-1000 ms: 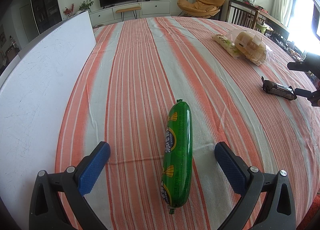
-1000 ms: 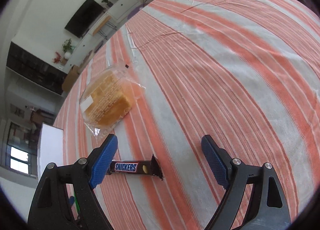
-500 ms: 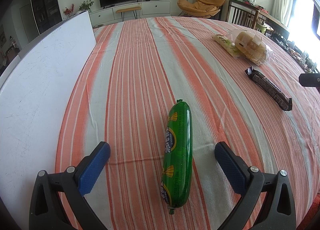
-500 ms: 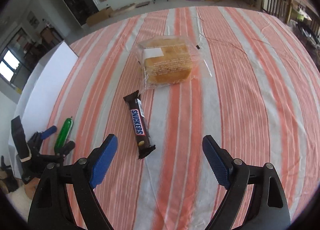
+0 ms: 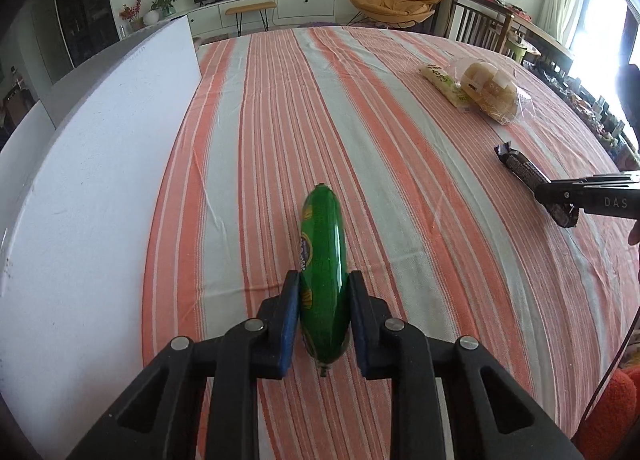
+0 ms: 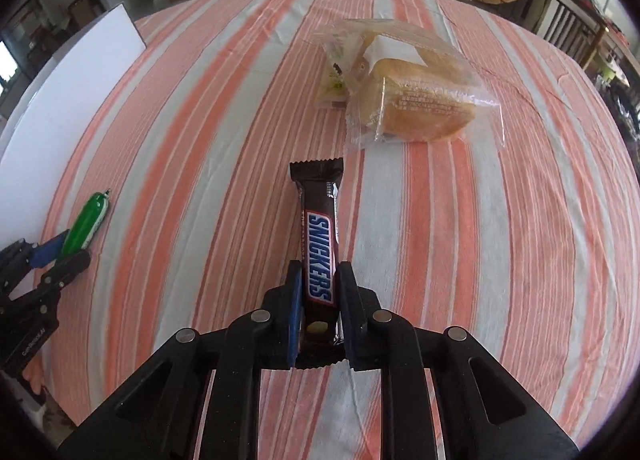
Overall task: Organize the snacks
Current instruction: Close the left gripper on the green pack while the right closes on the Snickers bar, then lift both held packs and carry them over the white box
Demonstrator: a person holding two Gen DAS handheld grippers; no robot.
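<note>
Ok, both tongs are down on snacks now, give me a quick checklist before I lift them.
1. Left tongs around the green sausage: ok, still closing, pads against both its sides.
2. Right tongs on the Snickers bar: ok, shut on its near end.
3. Grip centred on each snack: not ok, both held near one end, so they may droop.
4. Bagged bread clear of the bar: ok, apart.
5. White board clear of the sausage: ok.
6. Where the snacks go: cannot tell.
</note>
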